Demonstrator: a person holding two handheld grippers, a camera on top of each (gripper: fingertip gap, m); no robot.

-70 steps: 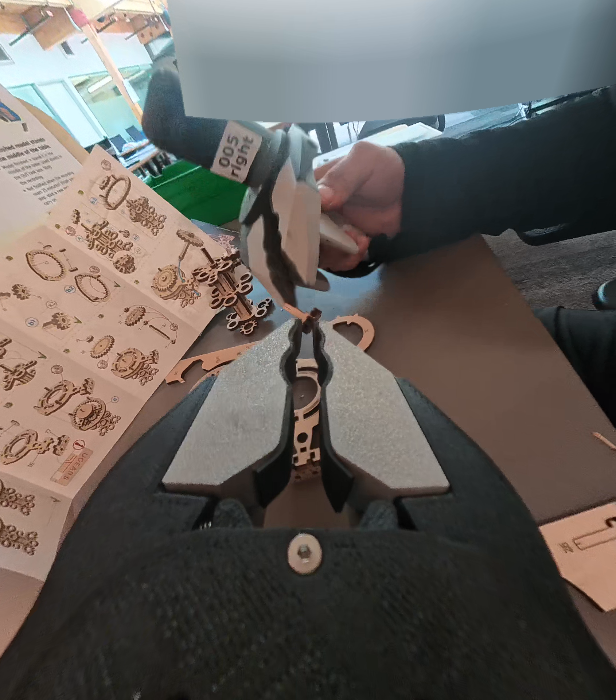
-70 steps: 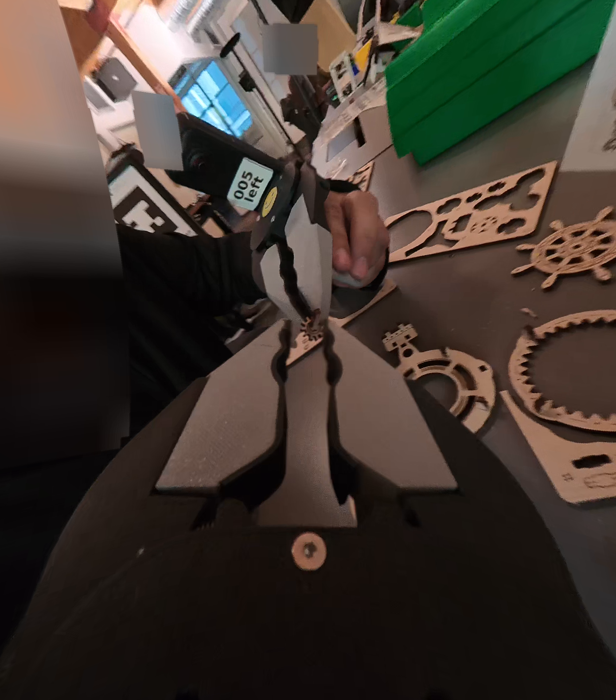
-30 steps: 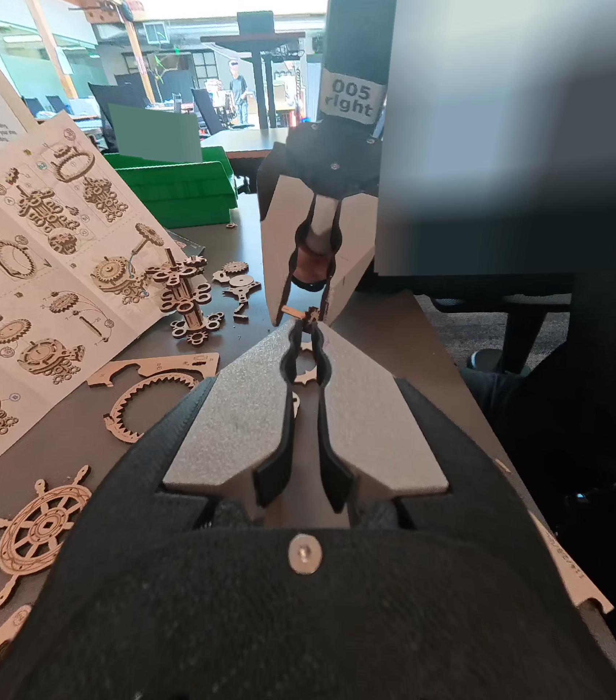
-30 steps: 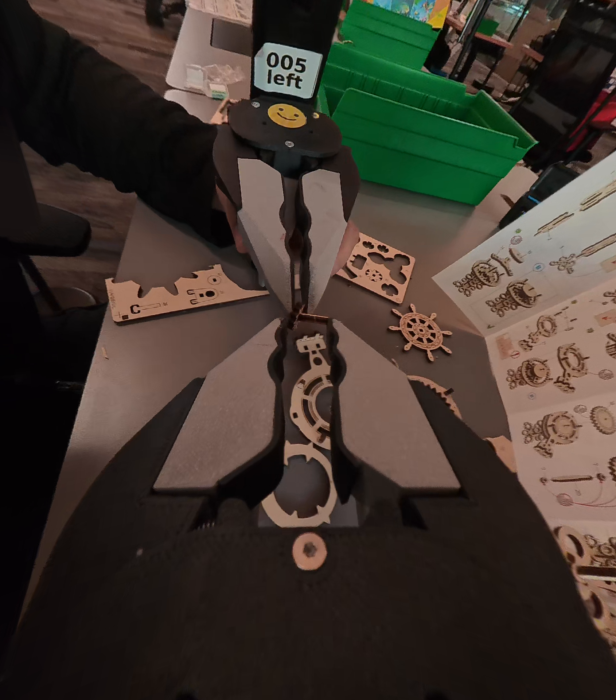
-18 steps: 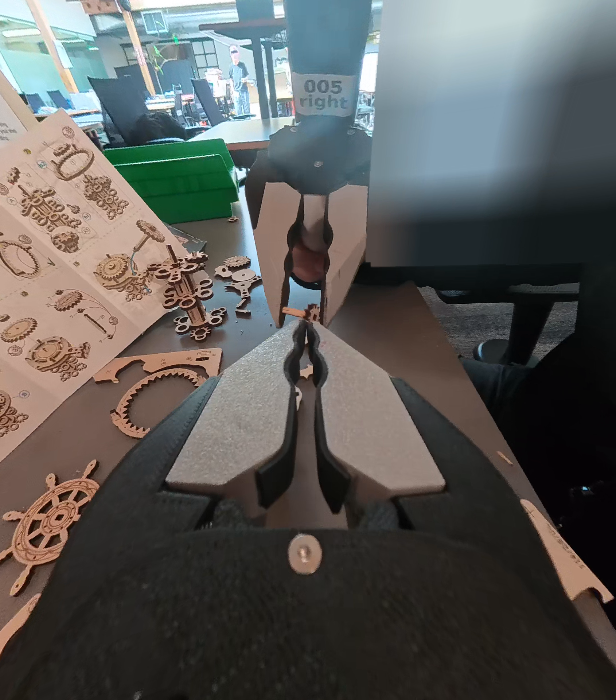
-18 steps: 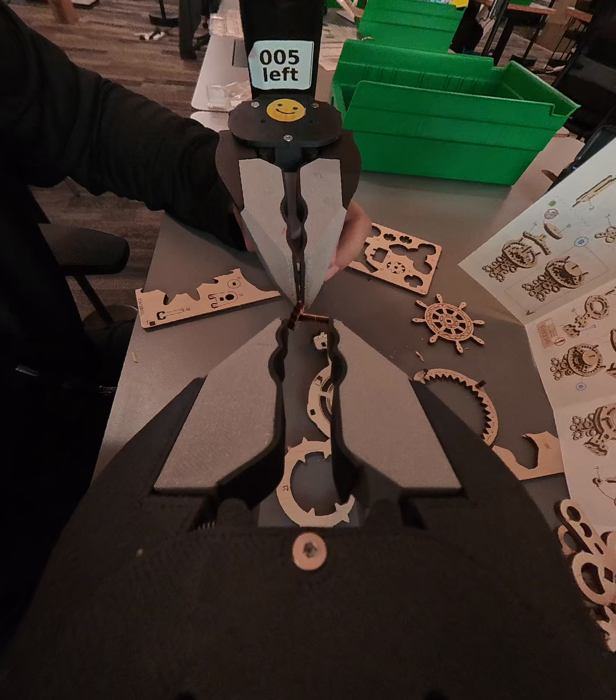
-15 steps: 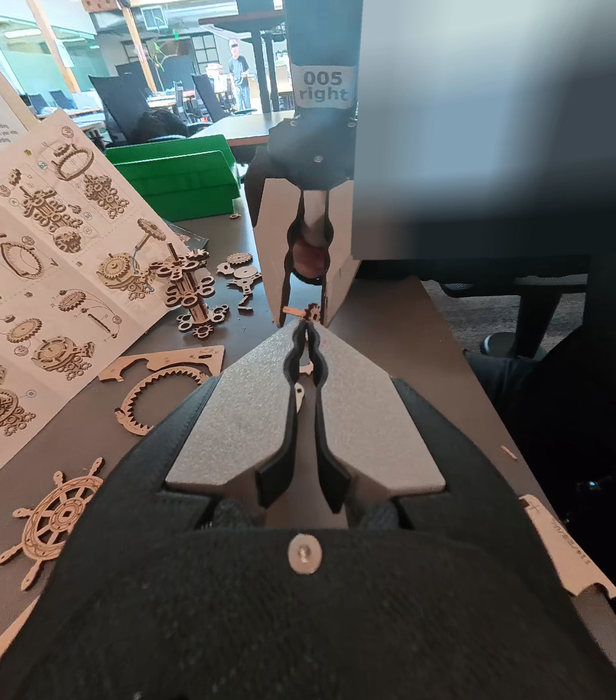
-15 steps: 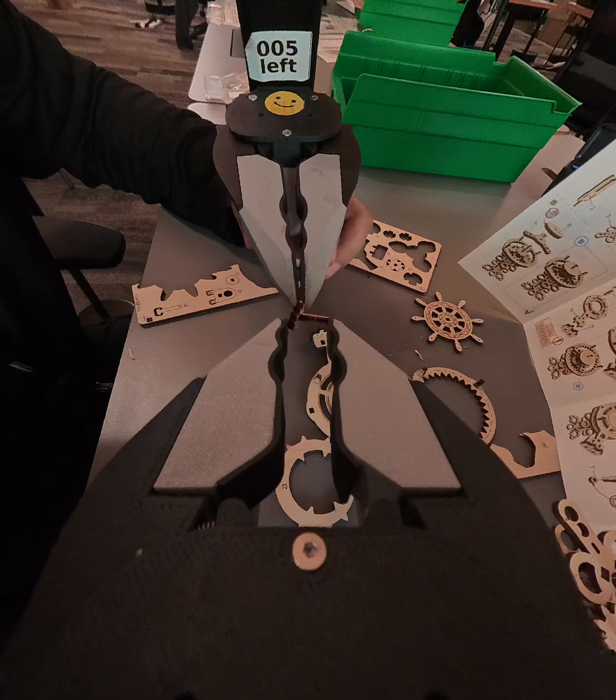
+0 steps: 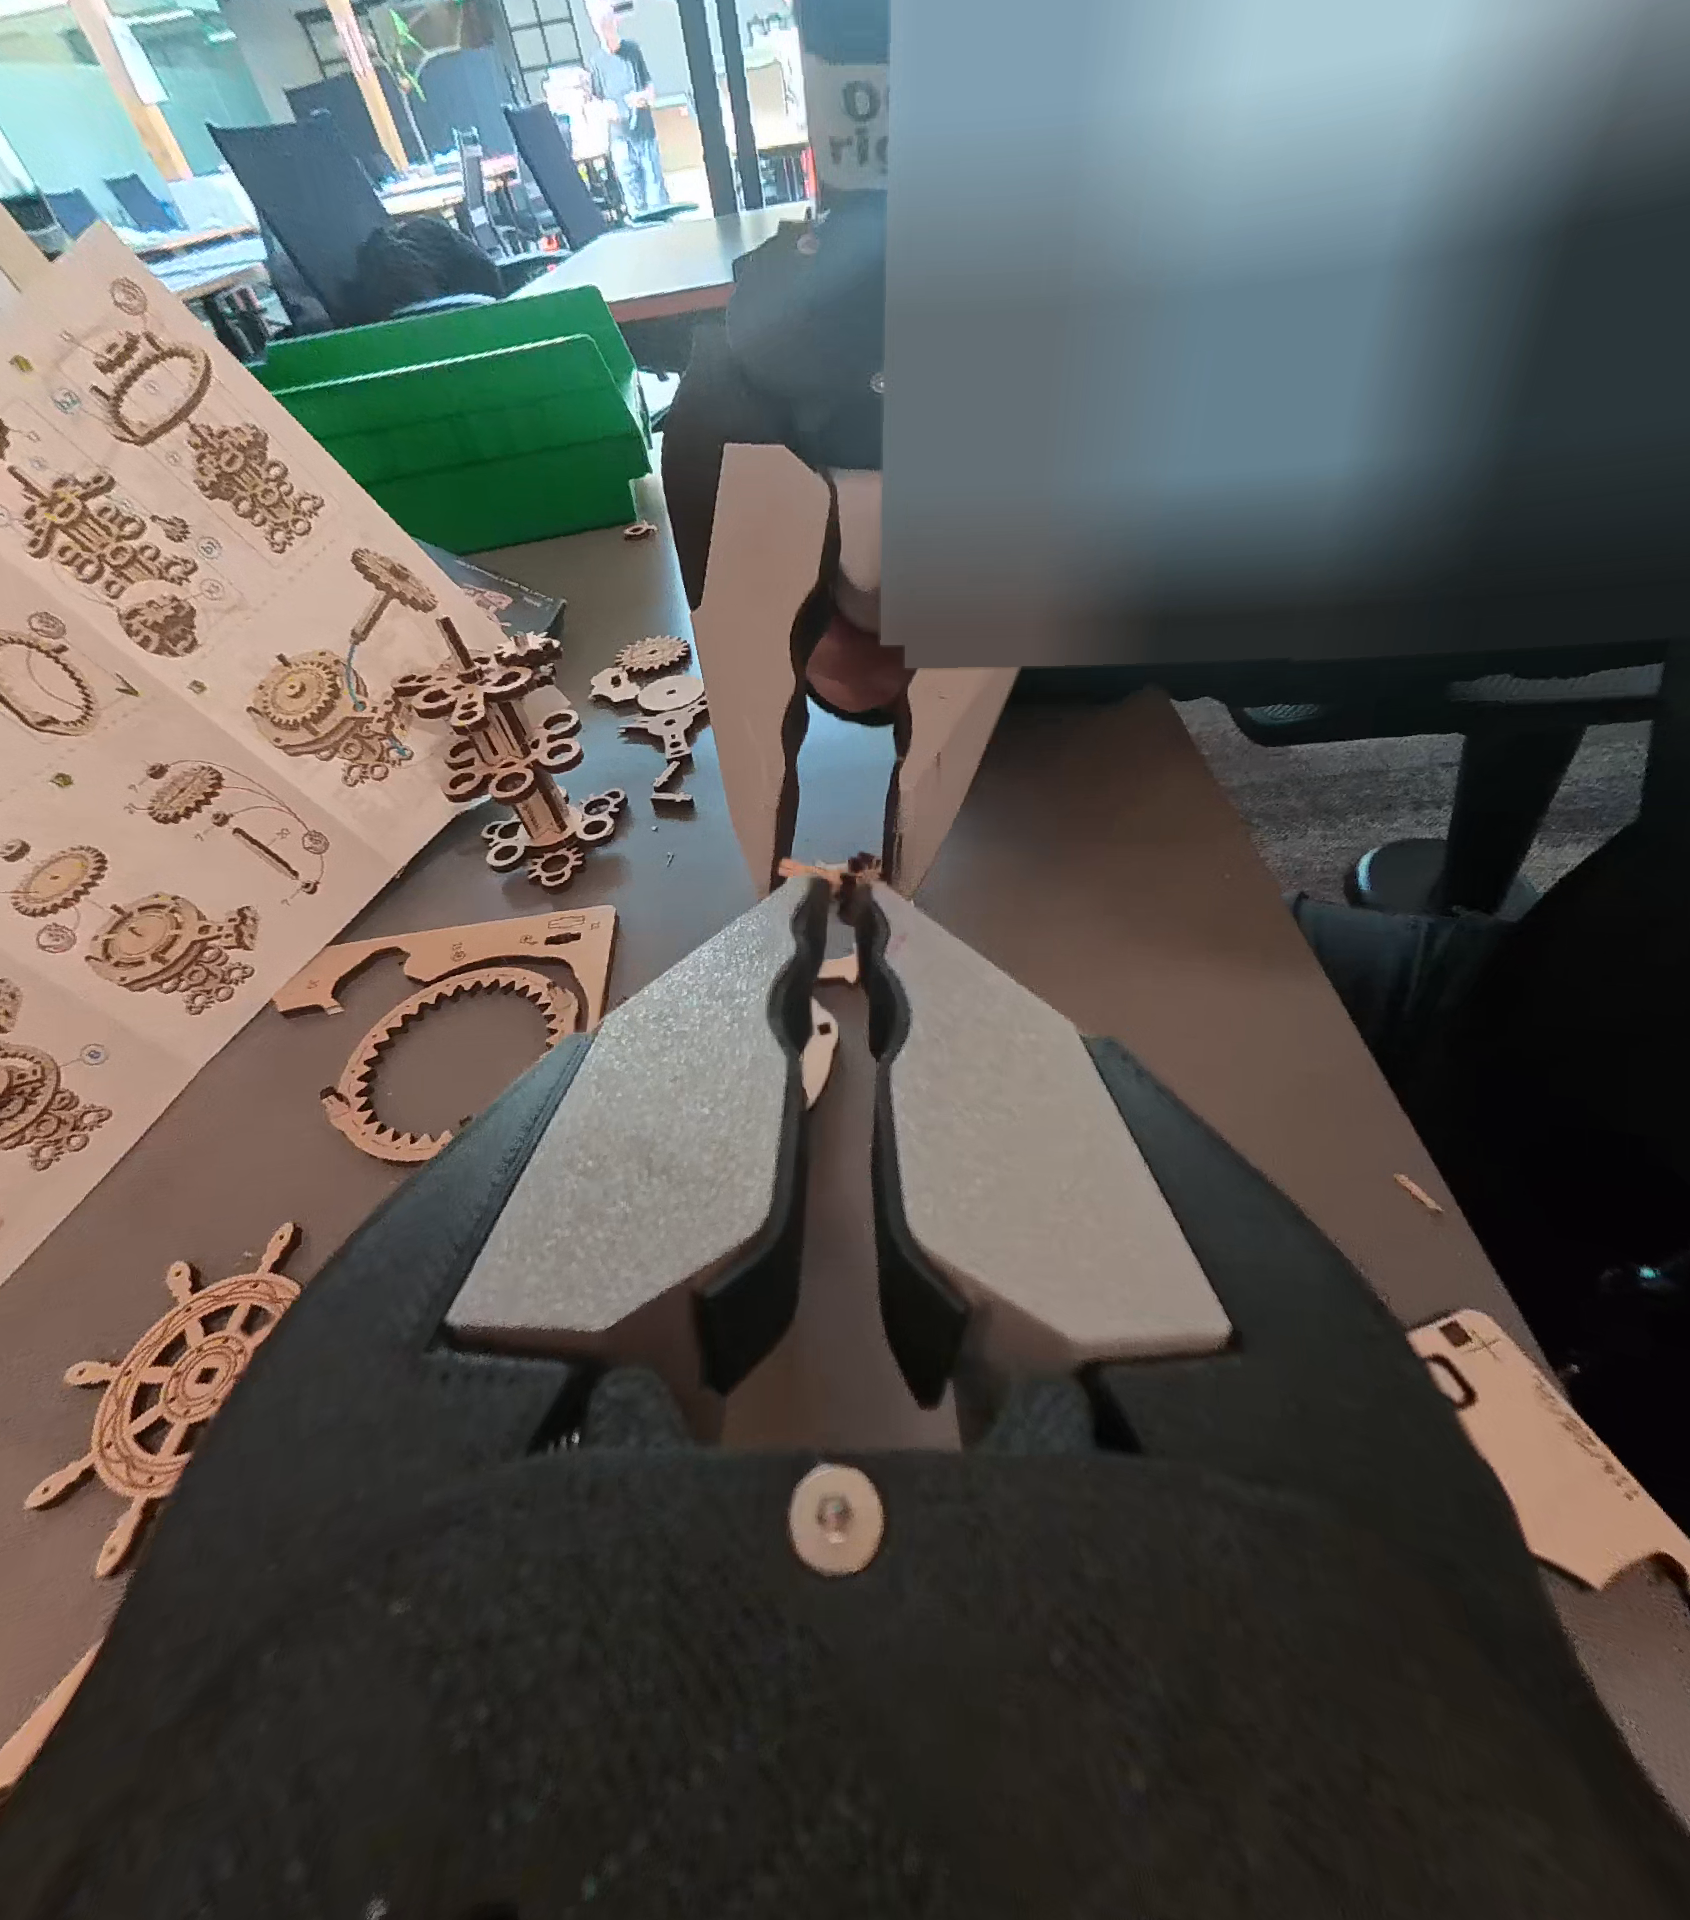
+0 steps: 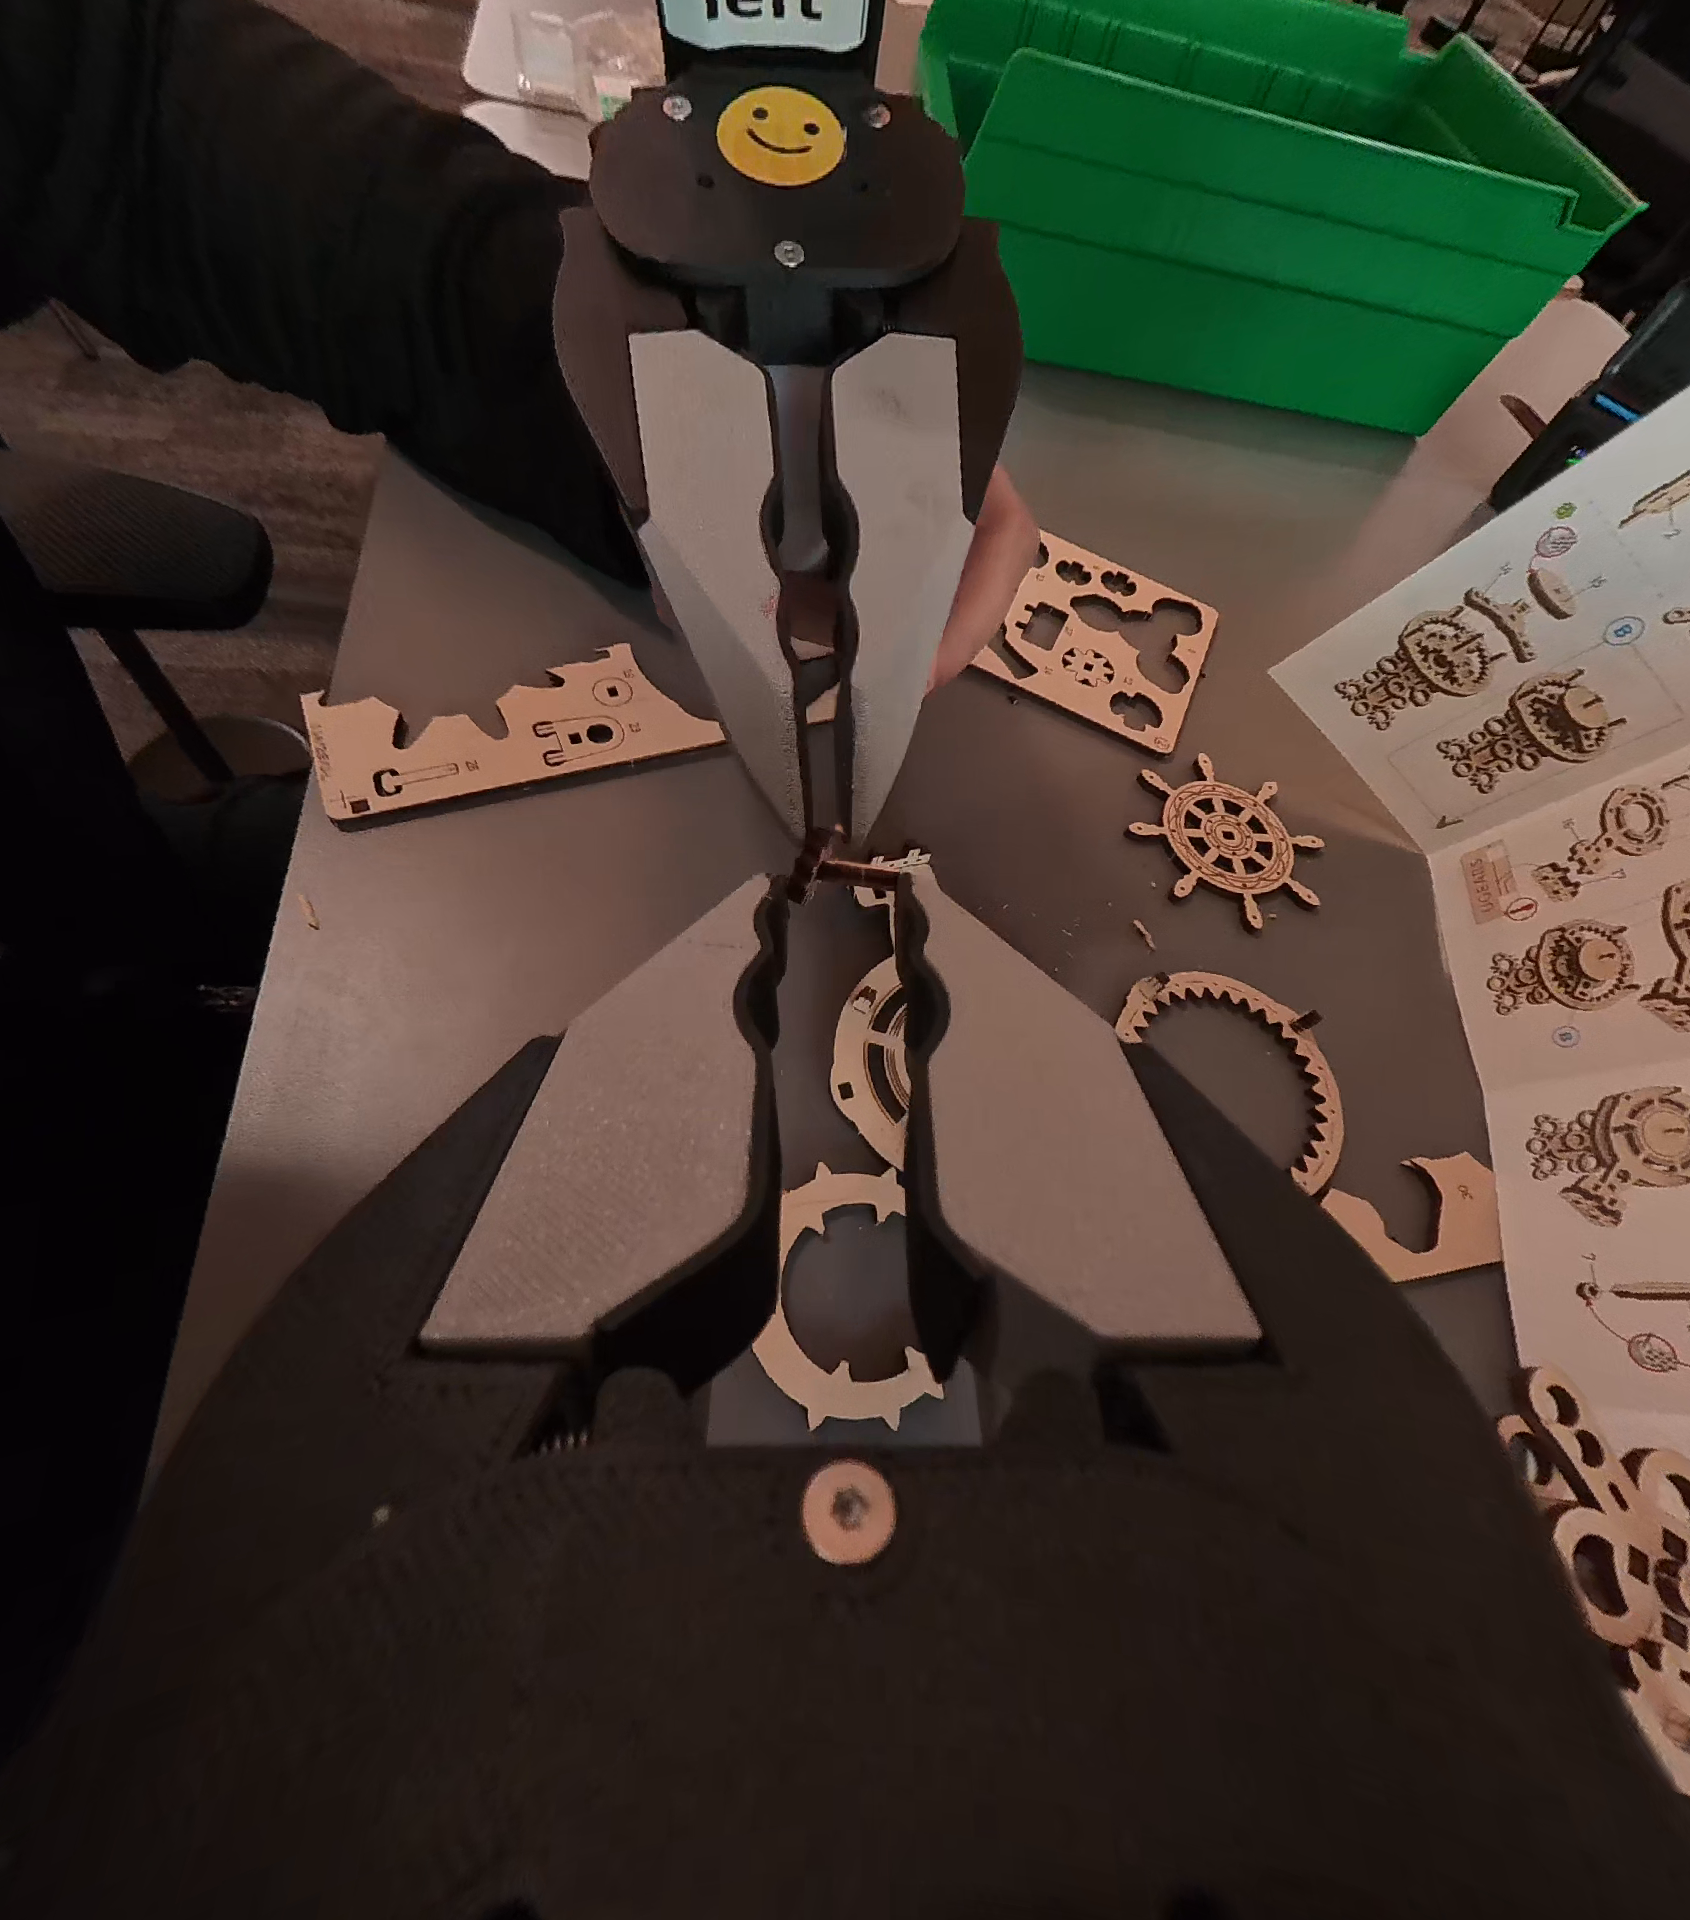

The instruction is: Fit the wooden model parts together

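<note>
Left hand-held gripper [image 9: 839, 896] pinches small wooden piece [image 9: 856, 873] | right hand-held gripper [image 10: 836, 883] apparently grips its pin [image 10: 846, 871]

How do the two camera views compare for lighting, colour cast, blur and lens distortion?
Left wrist view: bright daylight from the windows behind, neutral colour, table edges bowed by the wide lens, a large blurred patch at upper right. Right wrist view: dimmer, warm orange cast, deep shadow at left, instruction sheet still legible, ship's wheel sharp.
</note>
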